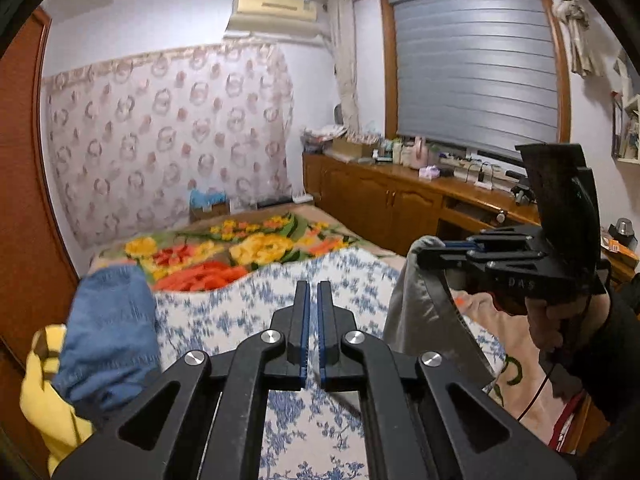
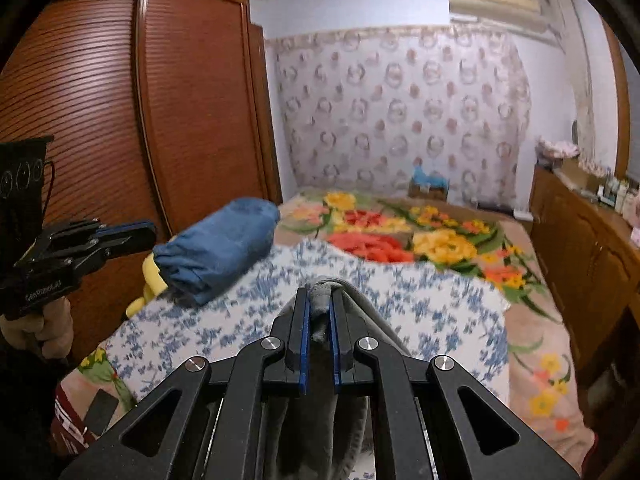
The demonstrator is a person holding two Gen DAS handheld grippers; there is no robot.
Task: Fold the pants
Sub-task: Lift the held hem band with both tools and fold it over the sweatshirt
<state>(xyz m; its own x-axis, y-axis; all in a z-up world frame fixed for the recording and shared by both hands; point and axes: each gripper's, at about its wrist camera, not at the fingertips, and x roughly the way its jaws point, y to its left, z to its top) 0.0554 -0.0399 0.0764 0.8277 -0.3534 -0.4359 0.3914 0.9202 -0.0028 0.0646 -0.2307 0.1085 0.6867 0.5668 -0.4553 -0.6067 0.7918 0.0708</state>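
Observation:
Grey pants [image 2: 320, 312] hang from my right gripper [image 2: 319, 294], which is shut on a bunch of their fabric and holds them above the bed. In the left wrist view the pants [image 1: 416, 304] drape down from the right gripper [image 1: 420, 254] at the right. My left gripper [image 1: 313, 286] is almost closed with nothing between the pads, held above the blue-and-white floral sheet [image 1: 256, 308]. It also shows at the left of the right wrist view [image 2: 150, 234], apart from the pants.
A folded blue garment [image 2: 216, 244] lies on a yellow one [image 2: 154, 276] at the bed's left edge. A bright flower blanket [image 2: 420, 236] covers the far bed. A wooden wardrobe [image 2: 160, 100] stands left, a wooden cabinet [image 1: 380, 200] with clutter right.

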